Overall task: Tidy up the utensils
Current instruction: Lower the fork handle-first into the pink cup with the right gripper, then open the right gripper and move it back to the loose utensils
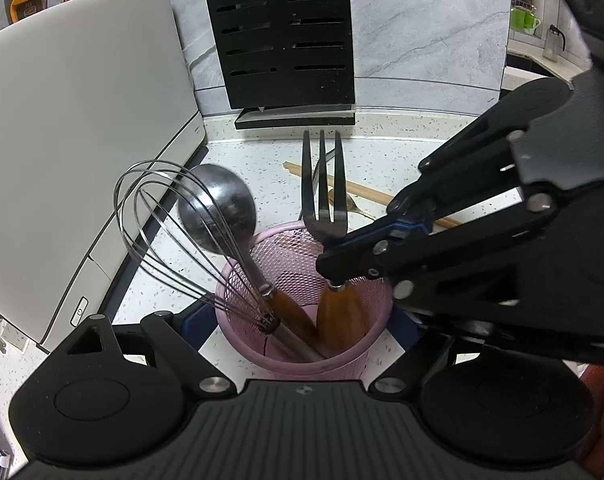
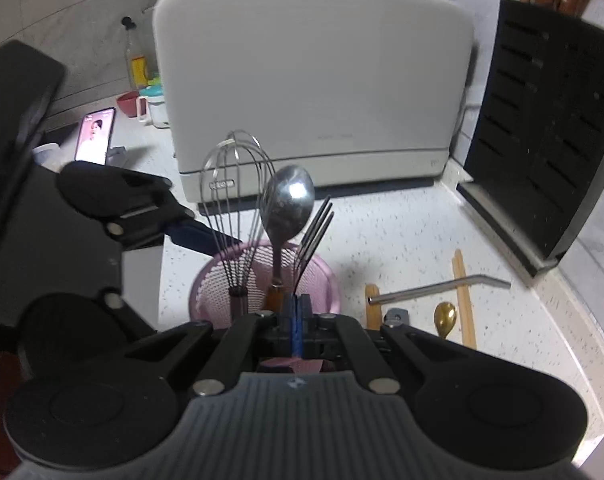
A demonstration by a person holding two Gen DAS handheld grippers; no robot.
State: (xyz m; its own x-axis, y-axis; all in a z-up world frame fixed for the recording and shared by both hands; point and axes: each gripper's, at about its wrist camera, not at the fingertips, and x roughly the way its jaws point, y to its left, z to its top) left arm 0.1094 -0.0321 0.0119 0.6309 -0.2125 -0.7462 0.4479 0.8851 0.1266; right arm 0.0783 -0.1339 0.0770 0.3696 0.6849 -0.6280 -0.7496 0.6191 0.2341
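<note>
The right tongs [image 1: 334,270] are clenched on the fork [image 1: 324,184], right where the metal neck meets the brown handle, and the handle already hangs down inside the pink cup [image 1: 302,312]. The left tongs [image 1: 298,320] sit on both sides of the cup, but their tips are hidden by it, so I cannot tell if they are squeezing it or just standing beside it. The whisk [image 1: 162,220] and the big spoon [image 1: 218,210] already stand in the cup, leaning away from the fork. I think the cup could tip if the right tongs push sideways on the rim, because it looks light and the tall things inside make it top-heavy. If the fork is let go too high it could drop hard, bang the spoon, or flop over the edge. Its handle could also catch on the other two handles. Past the cup, on the white speckled counter [image 2: 402,240], still lie wooden chopsticks [image 2: 464,296], a bent metal straw [image 2: 438,289] and a small gold spoon [image 2: 445,318]. Further back stand a big white machine [image 2: 314,92] and a black knife rack [image 1: 282,32], against a grey stone wall [image 1: 422,32]. A phone [image 2: 96,136] is lit up far off.
</note>
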